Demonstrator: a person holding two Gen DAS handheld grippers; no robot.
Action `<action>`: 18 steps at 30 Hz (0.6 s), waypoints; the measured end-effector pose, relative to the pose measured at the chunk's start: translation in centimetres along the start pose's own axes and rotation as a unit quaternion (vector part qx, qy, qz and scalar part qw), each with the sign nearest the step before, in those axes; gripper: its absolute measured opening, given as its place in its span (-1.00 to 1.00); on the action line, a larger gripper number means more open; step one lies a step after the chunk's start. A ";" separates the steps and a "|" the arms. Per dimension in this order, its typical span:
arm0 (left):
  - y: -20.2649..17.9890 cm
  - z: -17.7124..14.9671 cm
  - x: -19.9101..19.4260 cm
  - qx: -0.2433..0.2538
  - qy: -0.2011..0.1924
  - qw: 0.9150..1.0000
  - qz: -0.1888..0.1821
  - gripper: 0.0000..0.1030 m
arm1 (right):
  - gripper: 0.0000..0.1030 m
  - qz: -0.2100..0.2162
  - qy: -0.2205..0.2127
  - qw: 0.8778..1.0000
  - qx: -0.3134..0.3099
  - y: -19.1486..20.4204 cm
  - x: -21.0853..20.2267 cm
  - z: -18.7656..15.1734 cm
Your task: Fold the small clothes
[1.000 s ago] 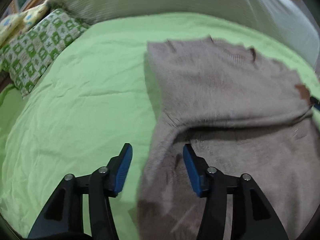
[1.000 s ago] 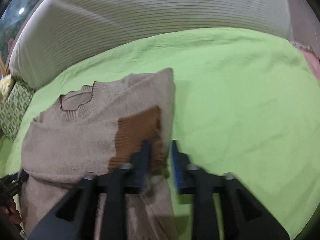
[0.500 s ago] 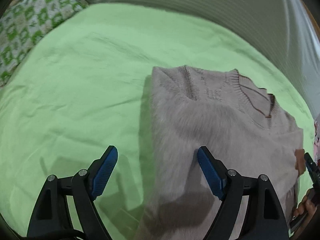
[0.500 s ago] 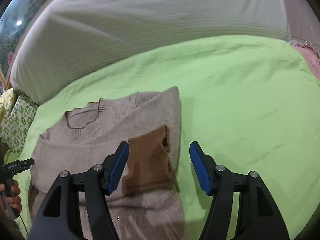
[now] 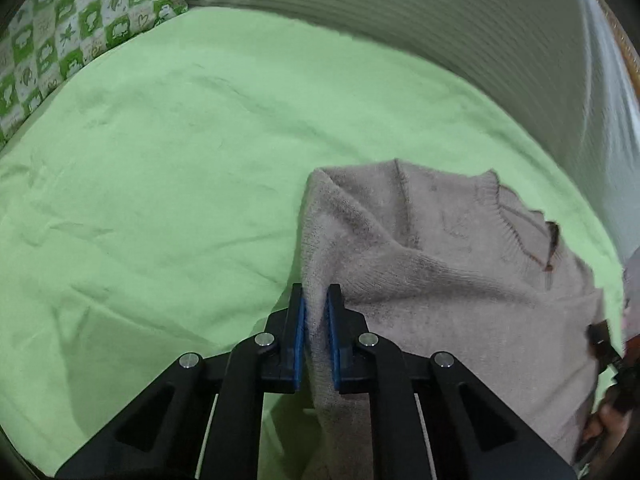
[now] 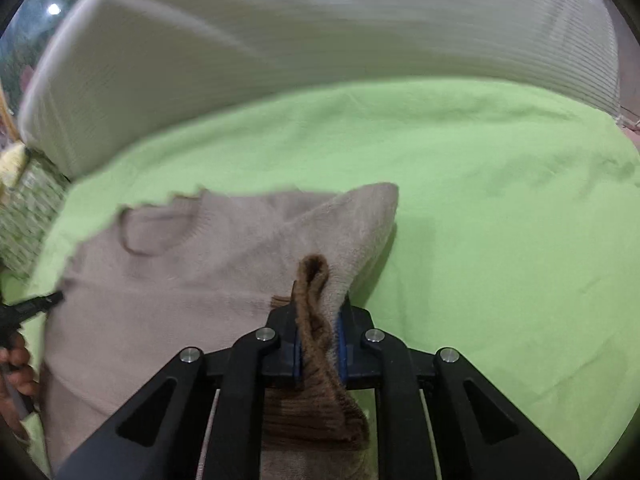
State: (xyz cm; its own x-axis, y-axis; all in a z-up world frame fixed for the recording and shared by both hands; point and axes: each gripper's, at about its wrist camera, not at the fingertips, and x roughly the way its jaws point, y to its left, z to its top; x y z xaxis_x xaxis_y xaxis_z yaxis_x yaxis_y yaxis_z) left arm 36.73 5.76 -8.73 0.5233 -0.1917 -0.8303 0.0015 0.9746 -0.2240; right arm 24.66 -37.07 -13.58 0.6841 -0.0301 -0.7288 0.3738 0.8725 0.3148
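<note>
Both jaws have just closed, pinching the sweater's side edges.

Left gripper (image 5: 316, 330) and right gripper (image 6: 318, 340) each clamp the fuzzy beige knit sweater (image 5: 440, 264), lying ahead on the green bedsheet (image 5: 180, 180); next, lift together and fold over.

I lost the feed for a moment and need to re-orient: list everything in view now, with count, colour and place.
Fuzzy beige knit sweater: one, beige with a brown cuff, lying on the sheet, both side edges pinched.
Light green bed sheet: one, green, under the sweater.
White ribbed bolster: one, white, along the far edge.
Green-and-white checked pillow: one, far left corner.
Left claw: black with blue pads, just closed on the sweater's left edge.
Right claw: same colours, just closed on the brown cuff side.
Hand: one, at the frame edge.
</note>
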 end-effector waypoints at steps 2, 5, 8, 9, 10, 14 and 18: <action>-0.6 0.0 -0.9 0.024 -0.006 0.999 0.024 -0.64 | -0.35 -0.002 -0.008 1.000 0.007 -0.3 -0.5 -0.3; -0.5 -0.6 -3.0 0.025 -0.012 0.999 0.024 -0.60 | 0.17 -0.006 -0.011 1.000 0.023 -0.6 -3.0 -0.7; -0.4 -2.6 -6.0 0.031 -0.018 0.999 0.037 -0.25 | 0.18 0.017 -0.034 0.999 0.023 -1.0 -7.0 -2.0; -0.6 -3.2 -6.6 0.033 -0.018 0.999 0.039 -0.14 | 0.18 0.019 -0.040 0.999 0.019 -1.1 -8.5 -2.8; -0.5 -4.5 -7.8 0.035 -0.022 0.999 0.034 -0.14 | 0.18 0.022 -0.045 0.999 0.017 -1.0 -9.5 -3.3; -0.6 -10.1 -11.7 0.044 -0.023 0.998 0.025 -0.06 | 0.18 0.037 -0.043 0.998 0.008 -0.9 -13.1 -6.9; -0.3 -15.5 -14.6 0.061 -0.010 0.998 0.023 0.12 | 0.18 0.039 -0.034 0.999 -0.001 -0.5 -16.0 -11.2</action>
State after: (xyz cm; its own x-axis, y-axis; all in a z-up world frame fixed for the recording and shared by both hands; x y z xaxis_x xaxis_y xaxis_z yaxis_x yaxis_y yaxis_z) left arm 15.94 6.44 -4.46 0.5423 -0.1446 -0.8277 0.0796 0.9895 -0.1207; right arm 6.52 -31.52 -8.86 0.7513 0.0049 -0.6600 0.3165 0.8748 0.3668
